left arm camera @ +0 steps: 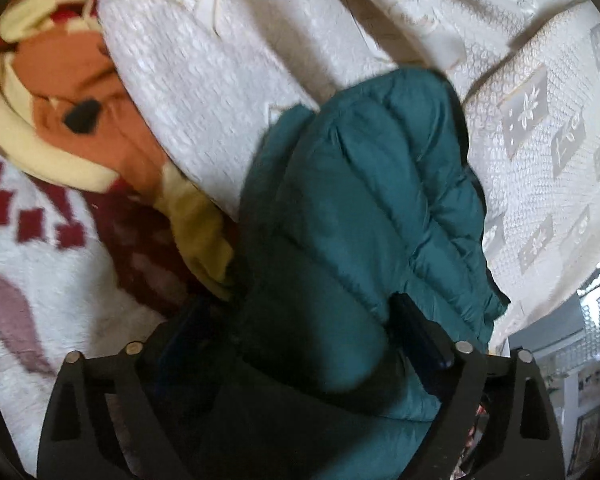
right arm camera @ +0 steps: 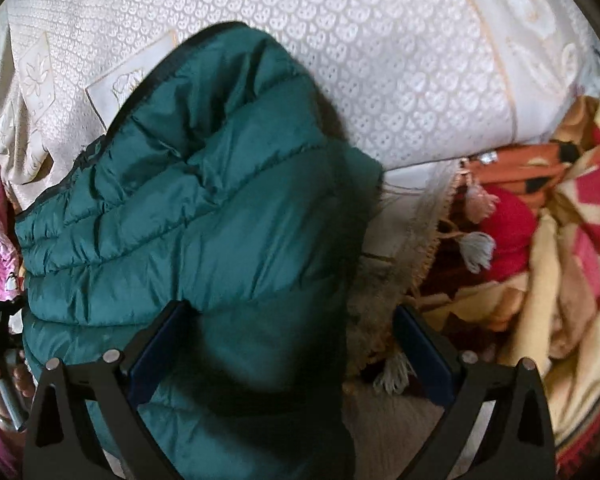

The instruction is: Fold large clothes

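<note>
Cream patterned bedspread (right arm camera: 380, 60) beside a red-and-yellow blanket (right arm camera: 572, 240), daylit.

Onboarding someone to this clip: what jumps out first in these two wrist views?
The teal puffer jacket fills the middle of both views, bunched on a cream patterned bedspread, with its bulk between the wide-open fingers of each gripper. Next comes the loud red, orange and cream blanket, at the left edge of the left wrist view and the right edge of the right wrist view.
</note>
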{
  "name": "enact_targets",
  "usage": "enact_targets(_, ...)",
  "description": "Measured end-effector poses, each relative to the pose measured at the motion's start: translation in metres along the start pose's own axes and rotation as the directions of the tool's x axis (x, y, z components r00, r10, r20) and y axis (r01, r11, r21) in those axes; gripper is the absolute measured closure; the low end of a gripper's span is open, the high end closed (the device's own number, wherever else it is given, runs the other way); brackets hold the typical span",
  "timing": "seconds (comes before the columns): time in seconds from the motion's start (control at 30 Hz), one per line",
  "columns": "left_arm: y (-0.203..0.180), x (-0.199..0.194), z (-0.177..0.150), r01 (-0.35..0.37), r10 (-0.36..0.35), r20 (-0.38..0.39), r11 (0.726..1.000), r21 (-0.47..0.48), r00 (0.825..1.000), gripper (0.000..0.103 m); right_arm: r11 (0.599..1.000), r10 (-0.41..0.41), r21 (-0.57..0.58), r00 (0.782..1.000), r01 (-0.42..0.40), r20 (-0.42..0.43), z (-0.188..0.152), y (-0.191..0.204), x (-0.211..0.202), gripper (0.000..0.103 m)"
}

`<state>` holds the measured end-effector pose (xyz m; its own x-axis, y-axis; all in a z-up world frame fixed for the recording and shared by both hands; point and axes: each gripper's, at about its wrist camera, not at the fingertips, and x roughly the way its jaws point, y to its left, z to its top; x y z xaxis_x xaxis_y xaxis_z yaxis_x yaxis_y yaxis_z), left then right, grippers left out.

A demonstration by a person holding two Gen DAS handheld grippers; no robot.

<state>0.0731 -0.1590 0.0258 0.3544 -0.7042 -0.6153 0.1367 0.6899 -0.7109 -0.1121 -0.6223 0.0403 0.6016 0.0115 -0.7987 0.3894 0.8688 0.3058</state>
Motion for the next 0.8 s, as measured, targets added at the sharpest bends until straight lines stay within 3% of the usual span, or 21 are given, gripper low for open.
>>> enact_targets(0.1, -0.002, 0.012, -0.004, 0.013, -0.013, -0.019, 1.000, 0.014, 1.000, 0.020, 0.998, 0.059, 0.005, 0.998, -0.059, -0.011, 0.004, -0.005, 0.011, 0.000)
enact_targets(0.33, -0.017, 0.032, -0.009, -0.022, 0.025, -0.045, 0.997, 0.068, 0.999, 0.020, 0.970, 0.231, 0.091, 0.971, -0.225, -0.056, 0.006, -0.013, 0.039, 0.000)
enact_targets(0.4, -0.026, 0.029, -0.011, -0.011, 0.016, -0.051, 0.996, 0.090, 0.999, 0.039, 0.963, 0.262, 0.082, 0.964, -0.257, -0.050, 0.004, -0.005, 0.038, 0.006)
enact_targets(0.47, -0.034, 0.021, -0.015, -0.020, 0.024, -0.035, 0.993, 0.114, 0.999, 0.061, 0.960, 0.274, 0.063, 0.961, -0.272, -0.039, 0.001, 0.007, 0.031, 0.020)
enact_targets(0.5, -0.038, 0.015, -0.018, -0.023, 0.027, -0.027, 0.993, 0.119, 0.999, 0.065, 0.966, 0.256, 0.040, 0.966, -0.255, -0.040, 0.001, 0.014, 0.024, 0.025)
enact_targets(0.57, -0.045, 0.002, -0.022, -0.014, 0.017, -0.019, 0.993, 0.115, 1.000, 0.078, 0.964, 0.264, 0.041, 0.964, -0.263, -0.034, 0.001, 0.018, 0.013, 0.044)
enact_targets(0.6, -0.049, -0.005, -0.025, -0.006, 0.008, -0.019, 0.993, 0.115, 1.000, 0.080, 0.958, 0.283, 0.051, 0.959, -0.281, -0.031, 0.001, 0.019, 0.003, 0.051)
enact_targets(0.67, -0.057, -0.021, -0.032, -0.003, 0.006, -0.025, 0.991, 0.137, 1.000, 0.083, 0.950, 0.308, 0.056, 0.951, -0.306, -0.033, -0.001, 0.023, -0.012, 0.056)
enact_targets(0.8, -0.070, -0.056, -0.056, 0.009, 0.003, -0.073, 0.987, 0.160, 0.997, 0.085, 0.945, 0.327, 0.035, 0.943, -0.325, -0.063, -0.021, 0.037, -0.050, 0.058)
